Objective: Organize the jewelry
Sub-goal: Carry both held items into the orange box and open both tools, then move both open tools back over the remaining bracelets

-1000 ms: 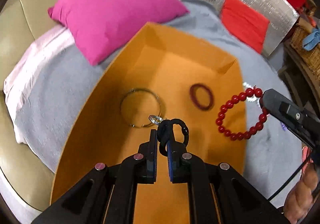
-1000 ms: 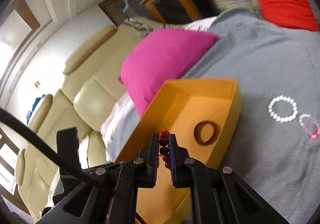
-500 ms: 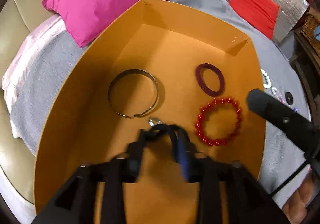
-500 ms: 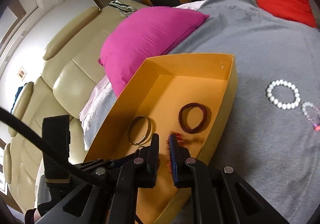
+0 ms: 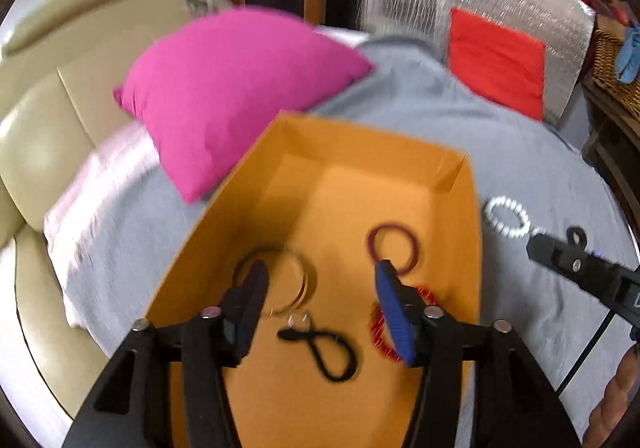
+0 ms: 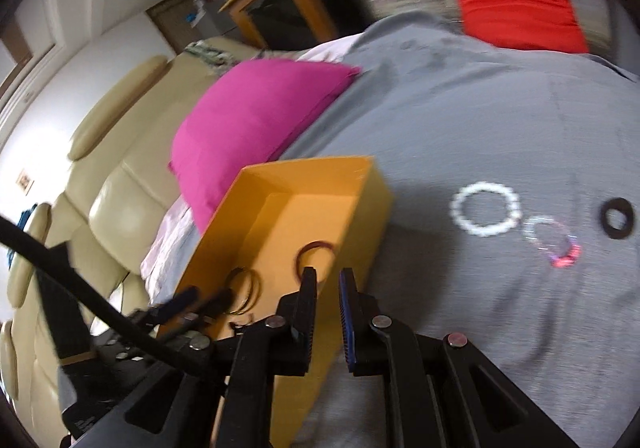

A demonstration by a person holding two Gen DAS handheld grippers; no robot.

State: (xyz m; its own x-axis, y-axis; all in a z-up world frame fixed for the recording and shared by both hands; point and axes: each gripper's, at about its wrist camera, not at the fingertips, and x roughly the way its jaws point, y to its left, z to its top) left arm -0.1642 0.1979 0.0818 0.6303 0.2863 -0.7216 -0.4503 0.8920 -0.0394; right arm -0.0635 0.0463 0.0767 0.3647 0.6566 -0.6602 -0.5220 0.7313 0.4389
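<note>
The left gripper (image 5: 320, 280) stands wide open and empty above the open orange cardboard box (image 5: 460, 183); the right gripper (image 6: 326, 296) is parted by a narrow gap, nothing between its fingers, over the box's near wall. Inside the box lie a black cord loop (image 5: 324, 352), a thin metal bangle (image 5: 276, 280), a dark red ring bangle (image 5: 394, 248) and a red bead bracelet (image 5: 380, 332), partly hidden by the blue finger pad. The cord's long axis runs from upper left to lower right, its tail beside a small silver ring (image 5: 298, 322), though blur leaves contact uncertain. On the grey cloth (image 6: 460, 127) outside remain a white bead bracelet (image 6: 486, 213), a clear bead bracelet (image 6: 550, 242) and a black flat ring (image 6: 618, 217). Risk: the two beaded pieces lie just beside each other, so a loose pinch could drag both.
</note>
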